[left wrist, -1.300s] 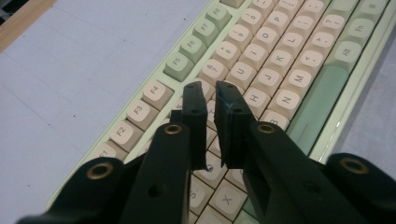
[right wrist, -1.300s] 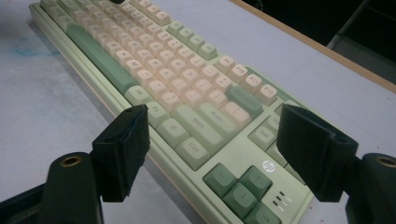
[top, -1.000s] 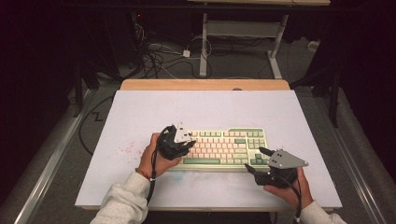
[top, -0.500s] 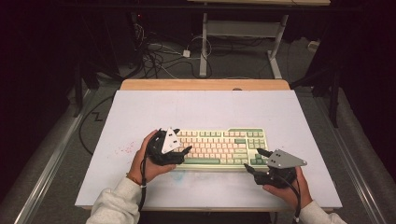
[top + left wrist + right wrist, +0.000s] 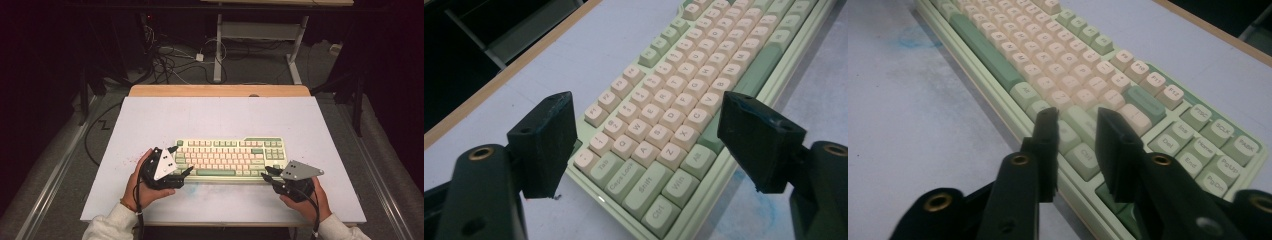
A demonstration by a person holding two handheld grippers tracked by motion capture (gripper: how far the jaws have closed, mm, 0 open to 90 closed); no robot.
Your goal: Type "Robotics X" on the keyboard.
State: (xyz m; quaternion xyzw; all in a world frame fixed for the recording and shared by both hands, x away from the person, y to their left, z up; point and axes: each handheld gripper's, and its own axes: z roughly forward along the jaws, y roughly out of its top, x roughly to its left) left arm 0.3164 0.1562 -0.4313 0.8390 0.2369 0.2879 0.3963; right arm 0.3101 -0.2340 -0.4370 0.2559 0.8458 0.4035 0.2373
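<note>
A pale green keyboard [image 5: 227, 157] with cream and green keys lies on the white tabletop [image 5: 215, 117], near the front. My left gripper [image 5: 182, 160] is at its left end. Its jaws have just been opening and now stand wide, the Tab-to-Ctrl corner [image 5: 644, 170] showing between them untouched. My right gripper [image 5: 266, 173] sits at the keyboard's front right corner. Its jaws have just been closing to a narrow gap [image 5: 1077, 119] over the right Ctrl area. Nothing is pinched between them.
A wooden strip [image 5: 220, 90] edges the far side of the table. Beyond it are tangled cables [image 5: 170, 55] on the floor and a white desk frame [image 5: 260, 30]. Faint blue smudges [image 5: 918, 35] mark the tabletop in front of the keyboard.
My left gripper has moved left and nearer the person, from over the keys to the keyboard's left end, and its jaws widened. The right gripper stayed put and its jaws narrowed.
</note>
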